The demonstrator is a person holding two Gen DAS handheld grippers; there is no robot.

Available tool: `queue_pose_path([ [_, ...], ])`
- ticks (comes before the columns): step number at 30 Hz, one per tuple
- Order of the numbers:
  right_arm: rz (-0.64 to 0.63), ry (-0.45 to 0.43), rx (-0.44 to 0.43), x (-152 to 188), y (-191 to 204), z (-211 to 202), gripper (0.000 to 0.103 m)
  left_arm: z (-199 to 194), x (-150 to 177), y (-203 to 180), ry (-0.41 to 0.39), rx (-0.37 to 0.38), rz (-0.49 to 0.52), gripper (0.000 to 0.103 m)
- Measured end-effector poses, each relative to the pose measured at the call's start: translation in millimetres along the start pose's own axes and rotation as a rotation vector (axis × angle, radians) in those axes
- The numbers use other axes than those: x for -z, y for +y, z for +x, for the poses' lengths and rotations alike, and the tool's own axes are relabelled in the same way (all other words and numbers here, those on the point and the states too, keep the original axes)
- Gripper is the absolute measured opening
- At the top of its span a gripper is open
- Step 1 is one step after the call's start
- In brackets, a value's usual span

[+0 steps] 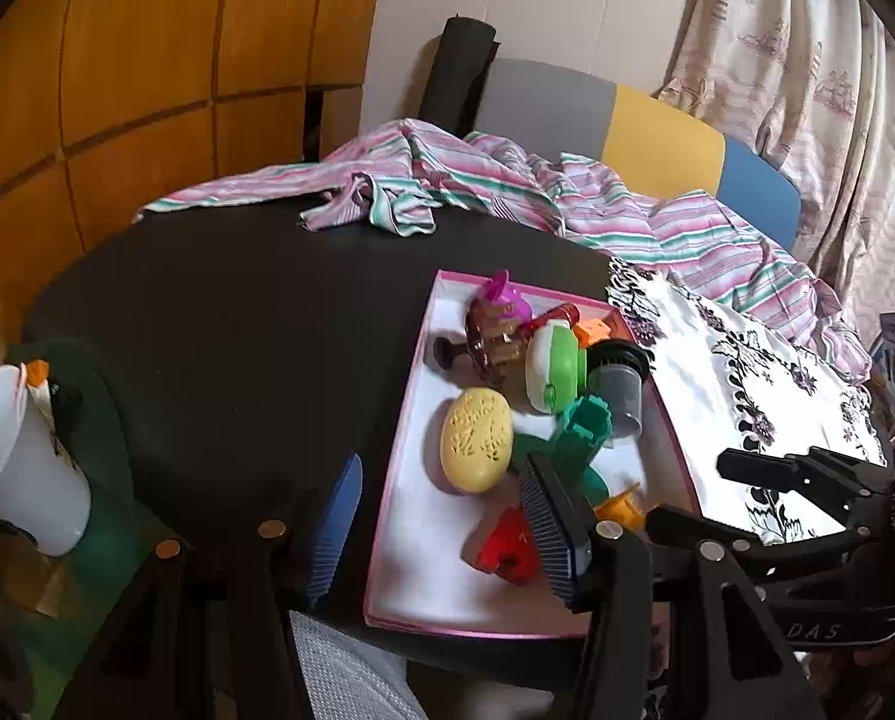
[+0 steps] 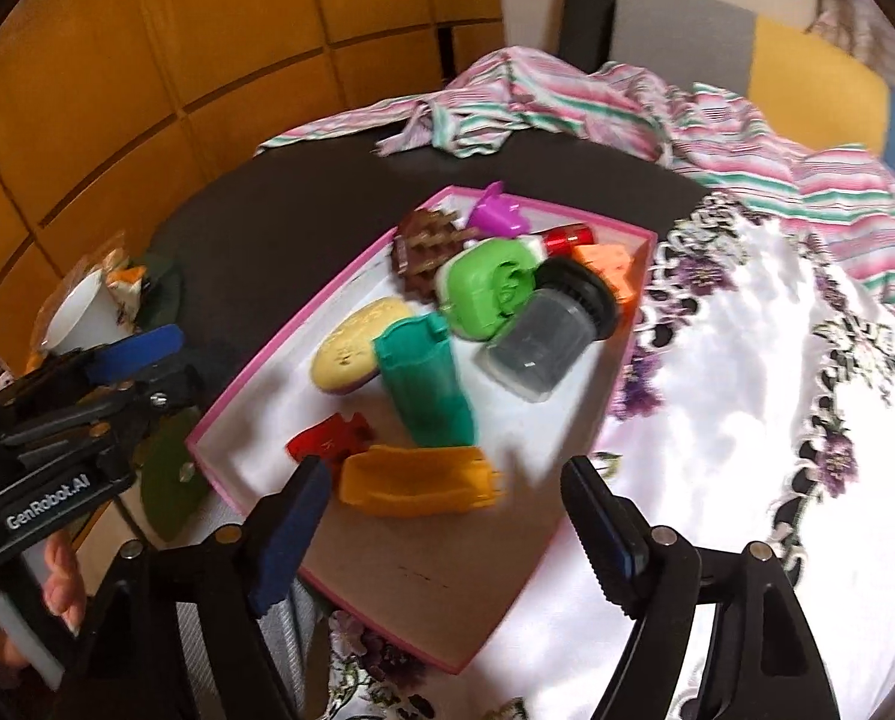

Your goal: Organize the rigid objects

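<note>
Partly hidden: red toy [image 1: 504, 546] behind left hand-held gripper [image 1: 444, 525]; both hand-held grippers open, right [image 2: 444, 516] empty.

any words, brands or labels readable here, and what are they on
"GenRobot.AI": white print on the side of the left gripper body, in the right wrist view.
"DAS": pale letters, cut off at the start, on the right gripper body, in the left wrist view.
Red toy piece: a raised mark, too blurred to read.
Nothing else legible.
</note>
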State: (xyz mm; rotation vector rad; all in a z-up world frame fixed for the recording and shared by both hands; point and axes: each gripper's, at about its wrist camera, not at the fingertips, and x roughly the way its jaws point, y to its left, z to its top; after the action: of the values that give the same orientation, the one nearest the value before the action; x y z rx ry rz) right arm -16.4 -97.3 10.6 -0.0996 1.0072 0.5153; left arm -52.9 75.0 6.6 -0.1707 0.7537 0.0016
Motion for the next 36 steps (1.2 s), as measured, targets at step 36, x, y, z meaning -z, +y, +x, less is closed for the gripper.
queue_pose_path([
  [36,0.204,-0.014,0.252,-12.8,-26.5,-12.0,0.103,-8.0,-16.8,-37.2,0.016,-0.223,0.138,0.055],
])
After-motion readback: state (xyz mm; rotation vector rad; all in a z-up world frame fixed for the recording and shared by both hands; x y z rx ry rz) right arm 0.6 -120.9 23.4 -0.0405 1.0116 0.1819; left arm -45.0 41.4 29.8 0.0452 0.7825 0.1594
